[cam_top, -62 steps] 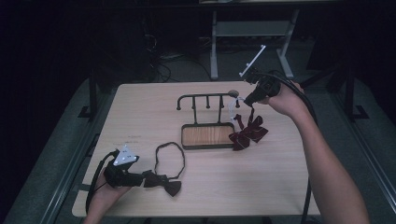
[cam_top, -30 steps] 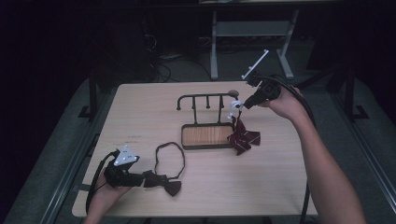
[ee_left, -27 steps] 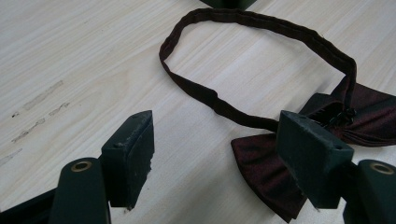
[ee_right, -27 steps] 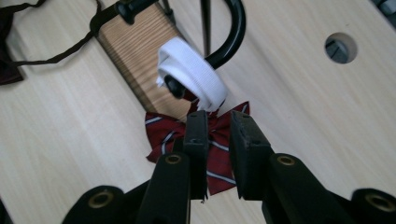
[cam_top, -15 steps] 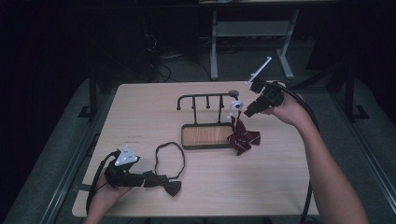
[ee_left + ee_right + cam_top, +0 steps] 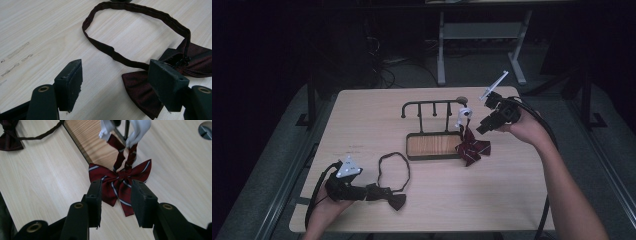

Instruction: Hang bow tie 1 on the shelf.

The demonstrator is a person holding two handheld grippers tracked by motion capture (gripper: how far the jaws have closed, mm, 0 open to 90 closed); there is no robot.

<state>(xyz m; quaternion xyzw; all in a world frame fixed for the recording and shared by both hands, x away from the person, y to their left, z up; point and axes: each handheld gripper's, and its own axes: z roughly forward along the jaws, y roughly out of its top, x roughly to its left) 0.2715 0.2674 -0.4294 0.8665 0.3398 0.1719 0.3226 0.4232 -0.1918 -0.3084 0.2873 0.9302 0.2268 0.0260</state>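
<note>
Wooden bench (image 6: 522, 200) in dark room | striped bow tie (image 6: 472, 148) hangs by its strap from rack (image 6: 432, 111), lower edge on bench; right gripper (image 6: 481, 129) apart, empty, just beside | left gripper (image 6: 379, 191) apart beside dark bow tie (image 6: 396, 200) lying flat at front left
</note>
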